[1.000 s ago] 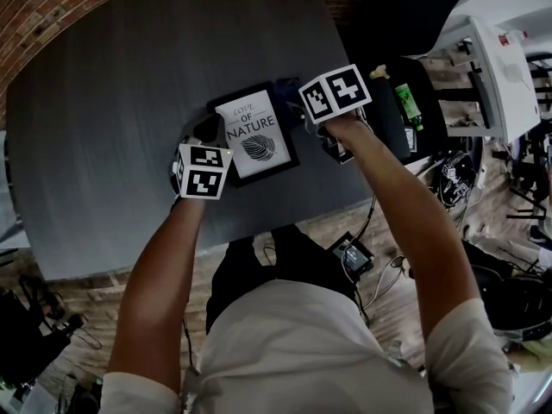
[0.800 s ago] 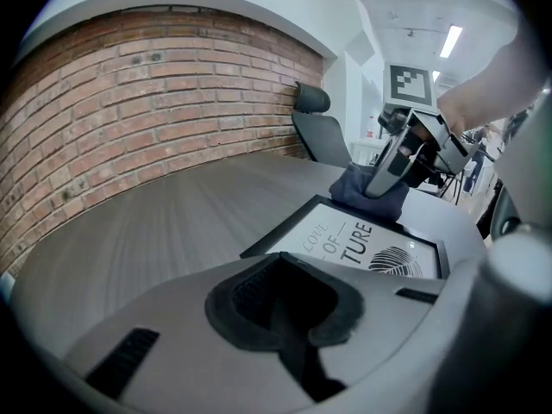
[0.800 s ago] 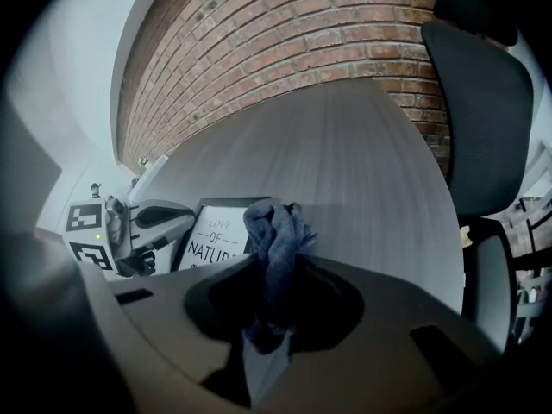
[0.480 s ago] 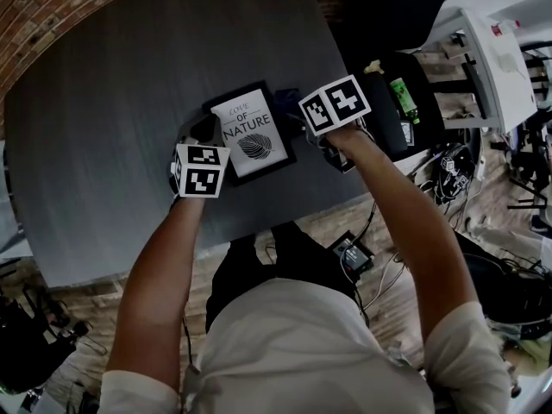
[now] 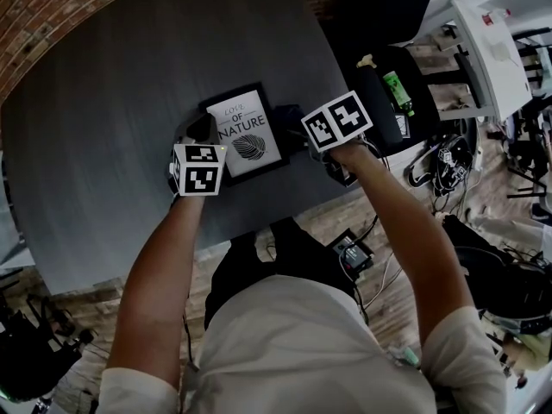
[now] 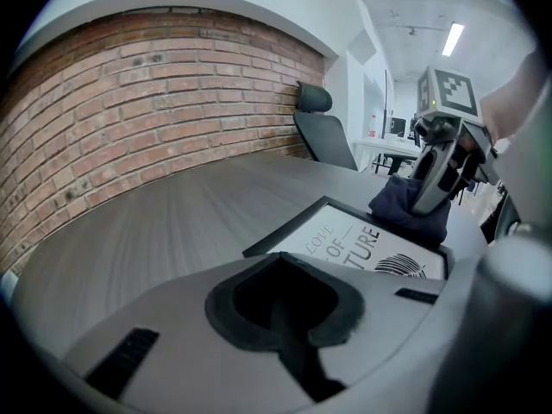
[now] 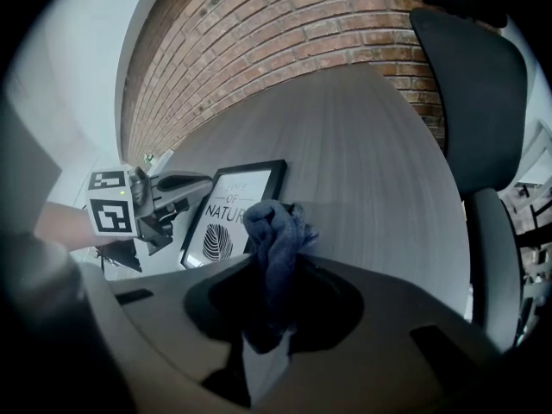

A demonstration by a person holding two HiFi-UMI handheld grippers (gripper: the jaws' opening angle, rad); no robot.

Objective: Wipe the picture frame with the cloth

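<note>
A black frame (image 5: pixel 246 133) lies flat on the dark grey tabletop (image 5: pixel 103 102), near its front edge. It holds a white print with the words "LOVE OF NATURE" and a leaf drawing.

The right hand-held gripper (image 7: pixel 267 335) is clenched on a dark blue cloth (image 7: pixel 272 231). The cloth bunches out beyond the jaws and meets the frame's right edge.

The left hand-held gripper (image 6: pixel 285 304) has its jaws closed together with nothing between them. Its tip sits at the frame's left edge; actual contact cannot be made out.

A brick wall (image 6: pixel 129 102) runs along the far side of the tabletop, and a black chair (image 7: pixel 470 102) stands at its end.
</note>
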